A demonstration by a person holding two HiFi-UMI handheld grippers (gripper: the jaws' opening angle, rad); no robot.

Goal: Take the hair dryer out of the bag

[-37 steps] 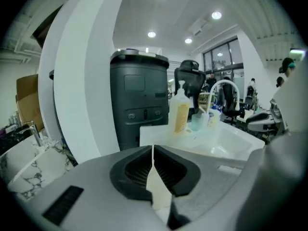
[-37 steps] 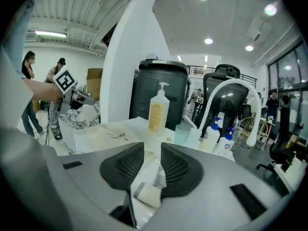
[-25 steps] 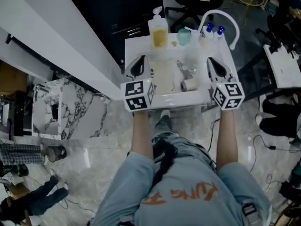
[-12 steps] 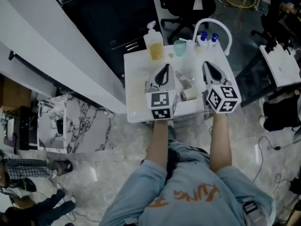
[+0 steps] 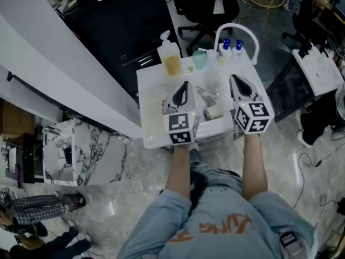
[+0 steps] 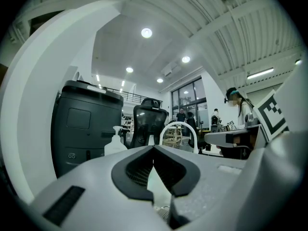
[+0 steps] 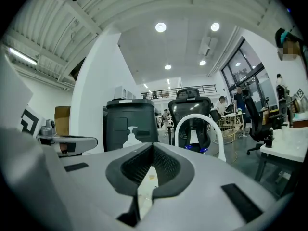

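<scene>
I cannot make out a hair dryer or a bag for certain. On the small white table (image 5: 151, 117) a metallic piece (image 5: 209, 95) and a cream cylinder (image 5: 216, 112) lie between my two grippers. My left gripper (image 5: 185, 85) is over the table's middle, shut, with nothing in its jaws; in the left gripper view (image 6: 154, 148) its dark pads meet. My right gripper (image 5: 233, 80) hovers over the table's right side, also shut and empty, with its pads together in the right gripper view (image 7: 153, 146). Both point level toward the table's far edge.
At the table's far edge stand a pump bottle of yellow liquid (image 5: 171, 58), a teal cup (image 5: 200, 59), two blue-capped bottles (image 5: 232, 45) and a white arched handle (image 5: 237, 31). Behind are a black office chair (image 5: 199, 4) and a dark cabinet (image 6: 82, 124). A marbled box (image 5: 81, 150) sits on the floor at left.
My left gripper has moved right, from the table's left edge to over its middle. The right gripper has stayed nearly still. Both have remained shut.
</scene>
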